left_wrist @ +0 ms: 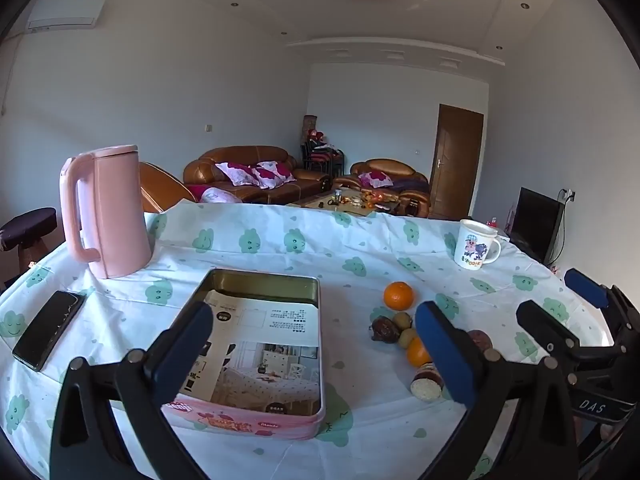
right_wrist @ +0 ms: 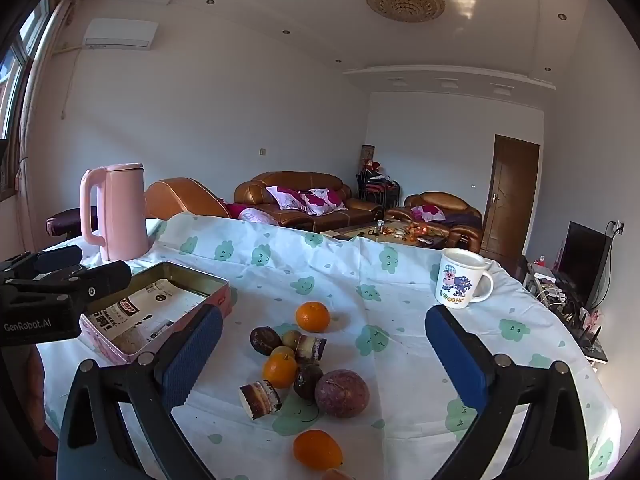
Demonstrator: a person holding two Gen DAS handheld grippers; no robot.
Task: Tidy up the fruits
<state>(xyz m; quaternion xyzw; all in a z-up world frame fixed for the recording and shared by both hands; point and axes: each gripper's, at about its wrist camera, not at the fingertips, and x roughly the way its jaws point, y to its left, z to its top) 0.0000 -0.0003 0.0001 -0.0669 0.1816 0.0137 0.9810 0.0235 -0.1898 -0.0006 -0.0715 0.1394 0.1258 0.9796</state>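
Behind the table sits a living room with brown sofas, while the table (right_wrist: 400,280) itself wears a cloth printed with green clouds. On its left stands a pink kettle (left_wrist: 108,212), with a phone (left_wrist: 50,334) nearer; a cartoon mug (right_wrist: 460,280) stands far right.

Fruit lies loose in a cluster at the middle: an orange (right_wrist: 313,316) farthest, a second orange (right_wrist: 279,370) in the thick of it, a third orange (right_wrist: 317,449) nearest, a large purple passion fruit (right_wrist: 342,393), and smaller dark and greenish fruits plus two cut pieces whose kind I cannot make out. Left of the cluster sits an open pink tin (left_wrist: 280,420), lined with printed paper and holding no fruit.

Both tools are spread wide and carry nothing: the left gripper (left_wrist: 320,352) hovers over the tin, the right gripper (right_wrist: 324,352) over the cluster.

Sorting seems not yet begun. Probably best to take an outlying orange first, closing across its widest part so it cannot roll and neighbours stay put.
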